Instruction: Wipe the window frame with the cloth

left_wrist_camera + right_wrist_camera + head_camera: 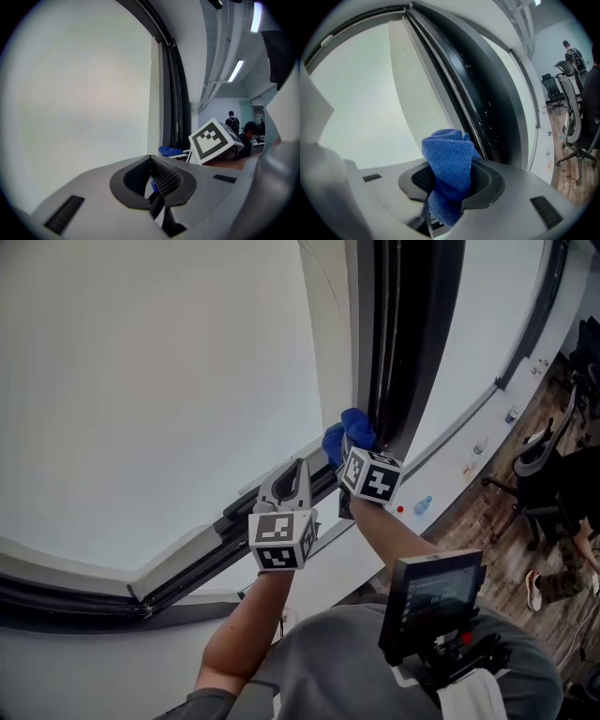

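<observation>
A bunched blue cloth (347,434) (449,161) is clamped in my right gripper (354,448) (451,180), whose jaws are shut on it. The cloth presses against the dark upright window frame (398,343) (483,108) near its lower corner. My left gripper (294,486) (151,176) hovers just left of it, over the dark bottom rail (187,568), jaws shut with nothing between them. In the left gripper view the blue cloth (169,151) and the right gripper's marker cube (215,140) show ahead, beside the frame (176,93).
Bright window glass (150,381) fills the left. A white sill ledge (469,427) carries small items, among them a blue one (423,505). Office chairs (553,474) stand on the wood floor at right. People stand far off (231,121). A black device (436,601) hangs at my chest.
</observation>
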A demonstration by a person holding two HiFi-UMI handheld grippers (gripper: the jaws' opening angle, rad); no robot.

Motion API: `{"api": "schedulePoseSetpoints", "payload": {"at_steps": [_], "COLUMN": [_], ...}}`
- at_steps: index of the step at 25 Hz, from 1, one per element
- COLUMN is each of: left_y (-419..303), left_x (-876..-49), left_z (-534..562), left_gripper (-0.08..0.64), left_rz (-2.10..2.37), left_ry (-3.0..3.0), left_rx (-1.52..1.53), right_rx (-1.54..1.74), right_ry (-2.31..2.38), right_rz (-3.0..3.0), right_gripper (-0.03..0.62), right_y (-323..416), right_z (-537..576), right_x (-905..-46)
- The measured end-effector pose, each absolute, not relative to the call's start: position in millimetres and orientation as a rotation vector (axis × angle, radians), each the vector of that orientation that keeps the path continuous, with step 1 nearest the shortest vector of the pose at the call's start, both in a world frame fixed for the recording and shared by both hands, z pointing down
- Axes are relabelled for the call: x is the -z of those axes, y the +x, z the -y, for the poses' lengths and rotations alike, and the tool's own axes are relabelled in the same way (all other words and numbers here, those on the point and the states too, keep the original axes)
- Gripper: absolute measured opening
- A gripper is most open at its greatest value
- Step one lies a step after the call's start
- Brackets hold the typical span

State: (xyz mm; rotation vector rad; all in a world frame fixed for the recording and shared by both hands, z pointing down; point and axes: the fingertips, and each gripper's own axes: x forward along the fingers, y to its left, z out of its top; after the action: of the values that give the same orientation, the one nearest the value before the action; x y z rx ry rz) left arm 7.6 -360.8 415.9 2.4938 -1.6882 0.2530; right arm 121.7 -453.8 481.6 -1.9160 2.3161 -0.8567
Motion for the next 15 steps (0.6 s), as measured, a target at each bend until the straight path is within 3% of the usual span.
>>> {"api": "schedulePoseSetpoints", "payload": {"at_steps": [6,15], "left_y": [14,22], "left_x": [-428,-409], "left_z": [375,369], "left_gripper": [0.009,0.009], "left_rz": [1.677,1.670], "left_ry": [2.482,2.492], "left_rx": [-0.324,-0.330], "right_rx": [0.828,0.770], "right_ry": [-1.982,-1.916], "right_rz": [-2.363,-2.361], "right_gripper": [0.133,0.133], "right_y": [116,110], "right_z": [483,487], "right_x": [-512,-474]}}
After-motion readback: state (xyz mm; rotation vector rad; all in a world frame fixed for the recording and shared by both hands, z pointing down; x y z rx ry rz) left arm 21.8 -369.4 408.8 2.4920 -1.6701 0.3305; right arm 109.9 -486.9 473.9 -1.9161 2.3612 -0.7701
